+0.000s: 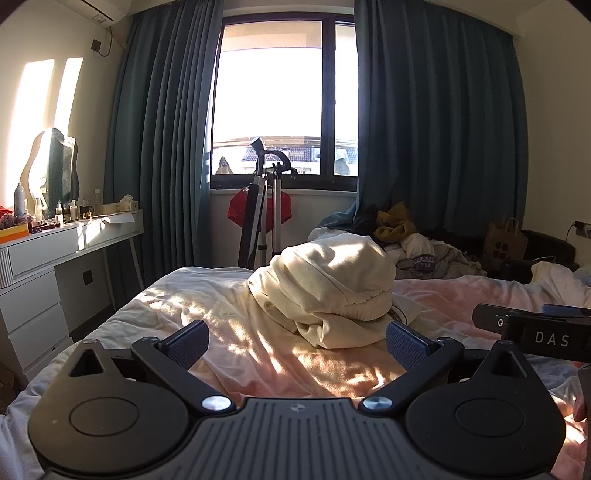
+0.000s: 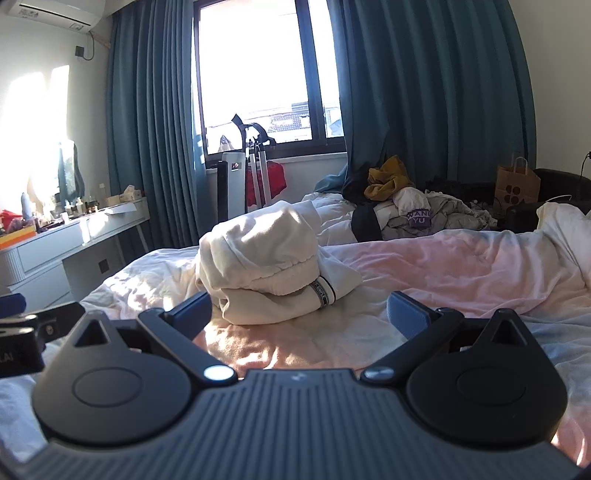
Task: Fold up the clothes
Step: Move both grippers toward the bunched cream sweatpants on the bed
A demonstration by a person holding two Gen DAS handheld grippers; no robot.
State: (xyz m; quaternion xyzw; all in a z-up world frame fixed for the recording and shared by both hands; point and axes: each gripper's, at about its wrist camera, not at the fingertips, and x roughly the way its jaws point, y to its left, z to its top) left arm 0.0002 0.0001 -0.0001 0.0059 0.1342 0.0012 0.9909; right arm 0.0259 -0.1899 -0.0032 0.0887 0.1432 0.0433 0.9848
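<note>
While both grippers hover spread and empty, left gripper (image 1: 297, 341) and right gripper (image 2: 299, 312), a bunched cream fleece garment (image 1: 325, 291) sits mid-bed on the rumpled pink-and-white bedsheet (image 1: 258, 362), toward its far edge. It looks soft, light and floppy; its ribbed hem (image 2: 291, 282) offers a grip.

Bright daylight pours through a dark-framed window (image 1: 284, 107) flanked by teal curtains (image 1: 439, 122), casting sun patches on the pale left wall (image 1: 44, 96) above a cluttered white dresser (image 1: 48, 258) with a mirror (image 1: 55, 170), while an air conditioner (image 2: 55, 13) hangs near the ceiling.
</note>
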